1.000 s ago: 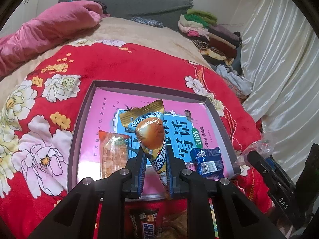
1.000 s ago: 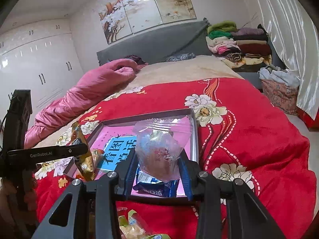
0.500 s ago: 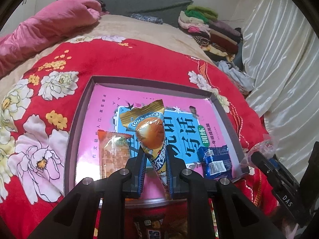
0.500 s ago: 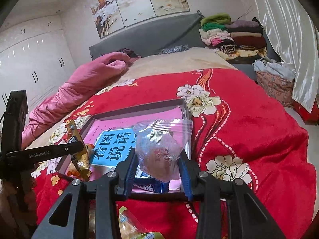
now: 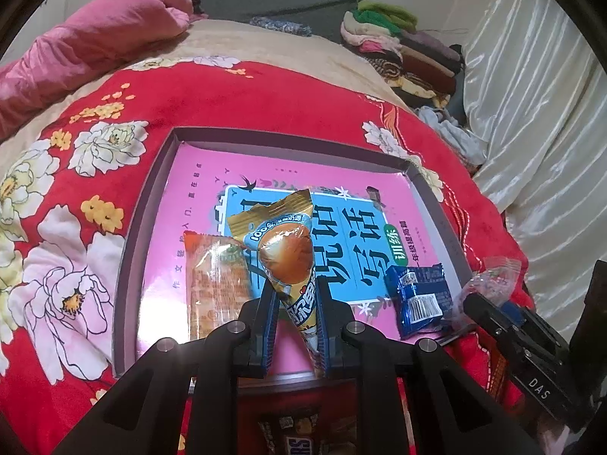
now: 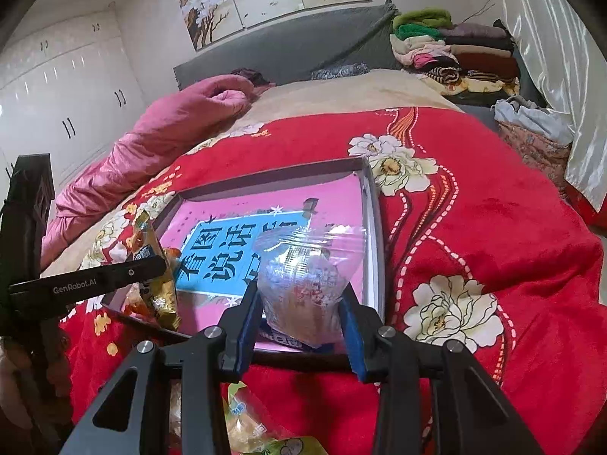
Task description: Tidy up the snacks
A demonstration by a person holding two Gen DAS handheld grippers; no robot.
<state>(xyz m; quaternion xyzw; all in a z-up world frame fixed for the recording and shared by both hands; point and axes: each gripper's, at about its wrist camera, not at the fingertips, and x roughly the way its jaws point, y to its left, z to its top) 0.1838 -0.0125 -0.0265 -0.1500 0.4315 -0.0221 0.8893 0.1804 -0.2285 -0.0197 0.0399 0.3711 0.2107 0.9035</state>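
A shallow grey box (image 5: 132,227) with a pink and blue printed bottom lies on the red flowered blanket; it also shows in the right wrist view (image 6: 373,227). My left gripper (image 5: 294,303) is shut on a gold cone-shaped snack pack (image 5: 288,250), held over the box's near edge. An orange snack packet (image 5: 214,280) and a blue packet (image 5: 419,295) lie in the box. My right gripper (image 6: 301,311) is shut on a clear bag of snacks (image 6: 307,276), over the box's near right corner, above the blue packet.
A Snickers pack (image 5: 296,443) lies below the left gripper. Yellow-green packets (image 6: 250,432) lie on the blanket below the right gripper. A pink quilt (image 5: 95,45) lies at the back left, folded clothes (image 6: 451,53) at the back right.
Both grippers have moved forward over the box's near edge, each still holding its snack. The box fills more of both views.
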